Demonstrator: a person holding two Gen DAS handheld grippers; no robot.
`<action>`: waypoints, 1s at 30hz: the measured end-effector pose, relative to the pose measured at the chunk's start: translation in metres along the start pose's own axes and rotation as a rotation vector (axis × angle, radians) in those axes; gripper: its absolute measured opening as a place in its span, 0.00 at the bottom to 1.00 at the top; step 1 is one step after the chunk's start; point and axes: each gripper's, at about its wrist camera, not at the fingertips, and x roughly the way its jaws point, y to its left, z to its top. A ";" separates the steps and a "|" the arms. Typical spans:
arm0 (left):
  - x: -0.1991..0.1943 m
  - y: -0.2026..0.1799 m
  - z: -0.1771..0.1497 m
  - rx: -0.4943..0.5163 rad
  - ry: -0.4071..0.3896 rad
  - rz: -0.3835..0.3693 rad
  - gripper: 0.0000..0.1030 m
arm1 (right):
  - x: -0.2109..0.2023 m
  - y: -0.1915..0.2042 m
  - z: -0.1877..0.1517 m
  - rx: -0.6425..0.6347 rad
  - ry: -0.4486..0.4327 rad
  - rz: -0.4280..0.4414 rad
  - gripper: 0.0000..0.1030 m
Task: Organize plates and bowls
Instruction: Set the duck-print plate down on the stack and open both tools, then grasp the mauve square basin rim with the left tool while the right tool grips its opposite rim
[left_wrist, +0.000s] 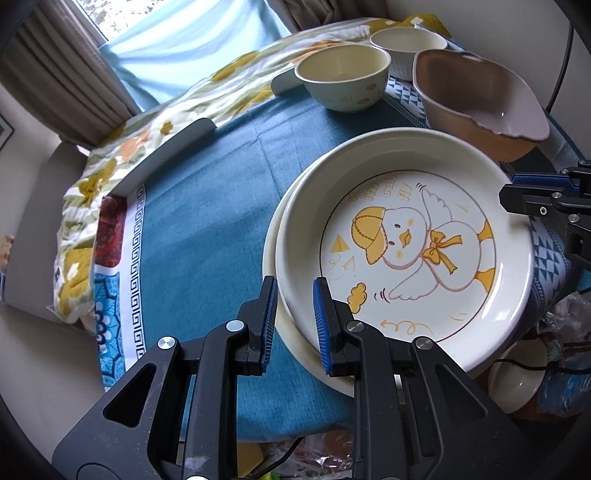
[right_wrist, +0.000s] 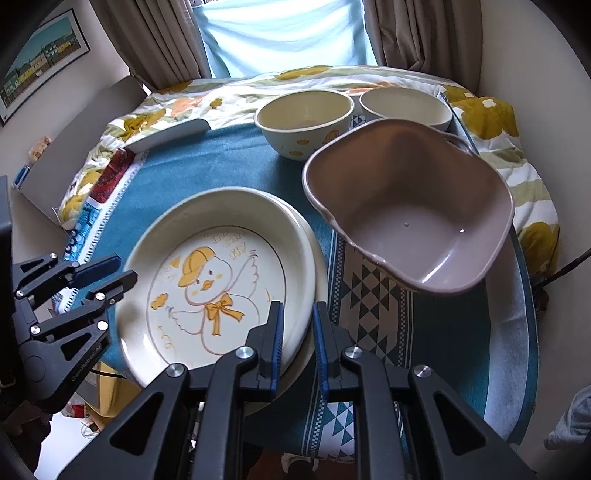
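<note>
Both our grippers, left (left_wrist: 294, 325) and right (right_wrist: 298, 345), pinch the duck plate's (left_wrist: 406, 243) rims; uneven lifting risks slipping.

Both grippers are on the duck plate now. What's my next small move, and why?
Probably ease the duck plate straight down until it seats flat on the lower plate, before you let go. The left gripper and right gripper each clamp opposite rims, and the lower plate's edge peeks out on both sides, so it looks roughly centred. I can't tell whether it already rests.
</note>
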 end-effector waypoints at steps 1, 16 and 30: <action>-0.002 0.001 0.001 -0.003 -0.001 -0.002 0.17 | -0.011 0.000 0.001 0.003 -0.016 0.013 0.14; -0.064 -0.002 0.119 -0.064 -0.175 -0.363 1.00 | -0.101 -0.076 0.015 0.236 -0.175 0.022 0.99; 0.049 -0.058 0.187 0.192 0.050 -0.614 0.58 | -0.039 -0.131 0.040 0.603 -0.058 -0.019 0.89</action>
